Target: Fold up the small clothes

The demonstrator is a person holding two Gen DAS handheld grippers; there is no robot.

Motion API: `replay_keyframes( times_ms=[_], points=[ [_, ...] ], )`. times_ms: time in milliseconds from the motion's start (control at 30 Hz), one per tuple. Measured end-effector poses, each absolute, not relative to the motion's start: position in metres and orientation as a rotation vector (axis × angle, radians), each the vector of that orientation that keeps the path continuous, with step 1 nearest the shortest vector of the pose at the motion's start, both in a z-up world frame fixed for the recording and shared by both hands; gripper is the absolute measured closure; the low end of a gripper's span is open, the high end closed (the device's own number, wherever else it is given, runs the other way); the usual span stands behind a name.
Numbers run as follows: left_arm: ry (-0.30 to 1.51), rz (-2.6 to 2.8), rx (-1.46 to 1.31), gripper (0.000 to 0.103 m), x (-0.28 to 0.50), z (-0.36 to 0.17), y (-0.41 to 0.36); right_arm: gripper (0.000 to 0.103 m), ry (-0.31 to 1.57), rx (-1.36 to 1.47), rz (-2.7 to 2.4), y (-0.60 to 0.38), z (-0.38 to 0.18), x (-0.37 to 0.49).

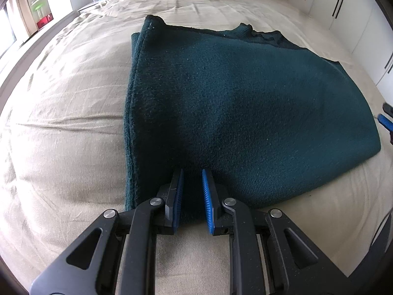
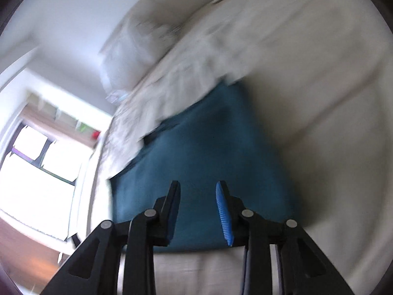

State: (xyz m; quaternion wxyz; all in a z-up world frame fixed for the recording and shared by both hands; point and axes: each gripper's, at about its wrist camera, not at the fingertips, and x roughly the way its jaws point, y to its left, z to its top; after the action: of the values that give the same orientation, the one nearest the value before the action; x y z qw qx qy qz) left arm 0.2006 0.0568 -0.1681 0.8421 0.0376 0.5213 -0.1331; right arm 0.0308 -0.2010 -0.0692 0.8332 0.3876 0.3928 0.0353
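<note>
A: In the left wrist view, we see our dark teal knitted sweater [image 1: 245, 103] lying folded flat on the soft beige bed cover [image 1: 63, 127]. Our left gripper [image 1: 192, 172] sits at the near edge of the sweater. Its jaws are a little apart, with some of the edge between them, but we can't tell if they are squeezing it.

B: So if we lift now, the knit may slip out. Then the fold flops open.

A: The stacked layers on the left side could also slide apart if we grab only the top one.

B: In the right wrist view, everything is smeary. Our right gripper [image 2: 197, 184] hangs over the sweater [image 2: 208, 147] with its jaws apart and nothing in them.

A: If we come down fast like that, we may pinch the bed cover [image 2: 331, 123] too. Then the cover comes up with the sweater.
</note>
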Motion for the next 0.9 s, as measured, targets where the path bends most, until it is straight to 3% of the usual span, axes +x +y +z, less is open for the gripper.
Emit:
replay_keyframes(
  times_ms=[367, 500, 600, 667, 900],
  points=[
    [0.996, -0.422, -0.067, 0.087, 0.217, -0.121, 0.027, 0.067, 0.993, 0.926, 0.401, -0.087, -0.128, 0.112],
    [1.091, -0.428, -0.082, 0.087, 0.238, -0.165, 0.005, 0.080, 0.956, 1.017, 0.362, -0.114, -0.152, 0.100],
    [1.036, -0.451, -0.109, 0.087, 0.232, -0.172, 0.014, 0.084, 0.867, 1.066, 0.301, -0.152, -0.154, 0.083],
    [1.035, -0.475, -0.159, 0.087, 0.230, -0.173, 0.032, 0.094, 0.820, 1.094, 0.260, -0.175, -0.156, 0.077],
    [1.042, -0.500, -0.364, 0.087, 0.234, -0.172, 0.096, 0.098, 0.671, 1.149, 0.079, -0.255, -0.145, 0.044]
  ],
)
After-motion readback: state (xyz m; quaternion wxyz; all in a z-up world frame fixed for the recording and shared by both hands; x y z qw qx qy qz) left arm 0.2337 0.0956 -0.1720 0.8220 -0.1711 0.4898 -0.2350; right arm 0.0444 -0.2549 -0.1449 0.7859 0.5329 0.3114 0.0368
